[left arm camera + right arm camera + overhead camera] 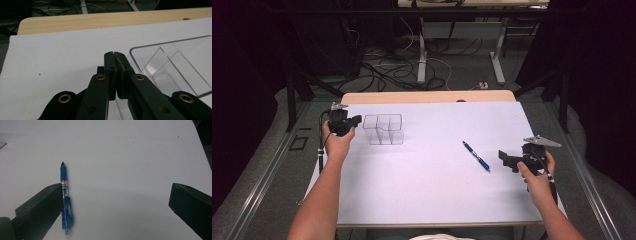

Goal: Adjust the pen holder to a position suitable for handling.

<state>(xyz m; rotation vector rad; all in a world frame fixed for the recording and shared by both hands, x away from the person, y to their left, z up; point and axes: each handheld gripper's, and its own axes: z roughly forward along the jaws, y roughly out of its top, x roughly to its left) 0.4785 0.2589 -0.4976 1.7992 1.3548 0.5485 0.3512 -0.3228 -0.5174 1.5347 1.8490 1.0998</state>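
A clear plastic organizer tray [383, 129] with several compartments stands on the white sheet at the back left. My left gripper [356, 120] is just to its left, pointing at it. In the left gripper view the jaws [114, 53] are pressed together with nothing visible between them, and the tray's rim [160, 45] lies right beside them. A blue pen [476, 156] lies at an angle right of centre. My right gripper [506, 159] stands open a little to the pen's right. In the right gripper view the pen [64, 195] lies against the left jaw, with the gripper [116, 192] wide apart.
The white sheet [427, 185] covers a wooden table whose bare far edge [427, 96] shows beyond it. Cables and table legs lie on the floor beyond. Dark frame rails run along both sides of the table.
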